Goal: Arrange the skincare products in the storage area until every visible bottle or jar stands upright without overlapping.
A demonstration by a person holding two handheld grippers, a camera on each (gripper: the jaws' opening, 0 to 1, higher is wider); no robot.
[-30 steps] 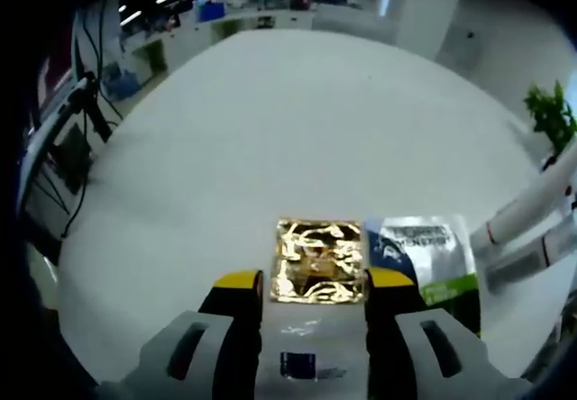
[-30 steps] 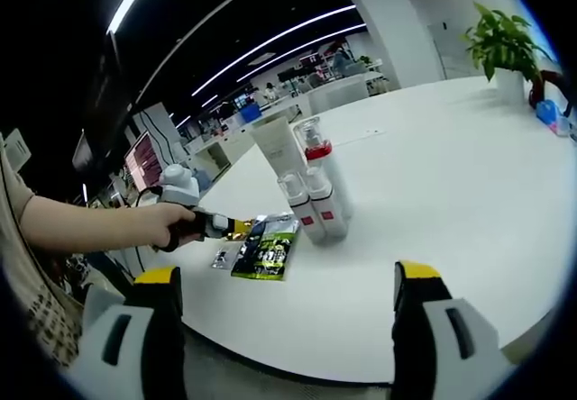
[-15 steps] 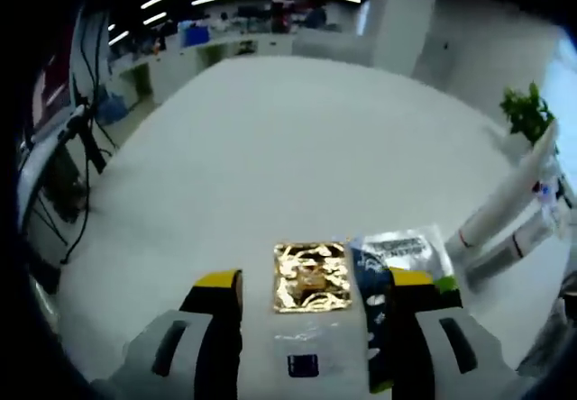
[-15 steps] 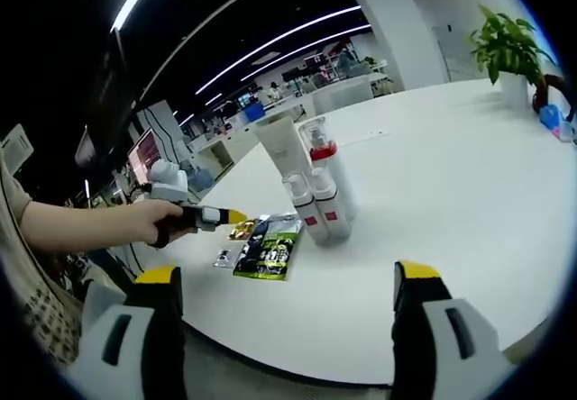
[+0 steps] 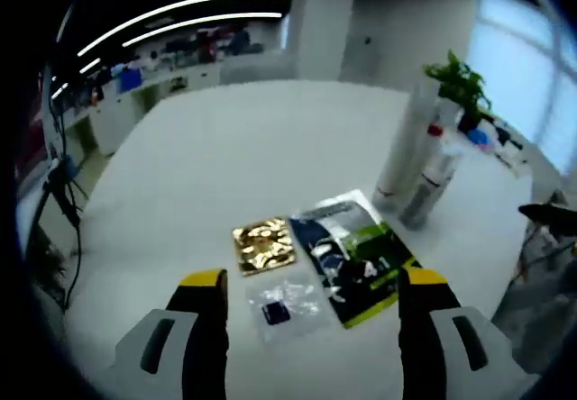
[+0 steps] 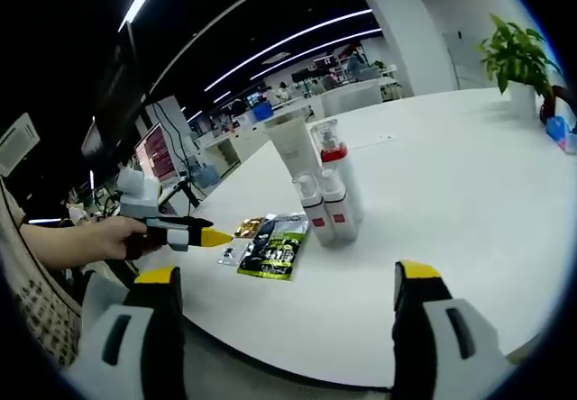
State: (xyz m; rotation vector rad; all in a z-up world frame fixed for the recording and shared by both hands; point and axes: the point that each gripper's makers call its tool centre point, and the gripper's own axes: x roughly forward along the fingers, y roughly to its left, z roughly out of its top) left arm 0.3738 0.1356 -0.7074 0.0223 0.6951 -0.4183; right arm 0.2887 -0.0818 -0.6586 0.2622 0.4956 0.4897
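Left gripper view: left gripper (image 5: pixel 312 285) gaping, empty, above flat sachets (image 5: pixel 353 256); bottles (image 6: pixel 327 204) upright, clustered. Right gripper (image 6: pixel 287 278) wide, idle.

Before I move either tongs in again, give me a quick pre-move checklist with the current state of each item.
1. Left tongs empty and open: ok, nothing sits between the jaws.
2. Right tongs empty and open: ok, jaws wide apart above the white table.
3. Bottles upright: ok, the tall white tube, the red-collared pump bottle and the two small white bottles all stand.
4. Bottles not overlapping: cannot tell, they stand packed close and contact is unclear.
5. Flat items apart: not ok, the gold sachet, green and black pouch and clear packet lie touching at their edges.
6. Everything in sight: ok.
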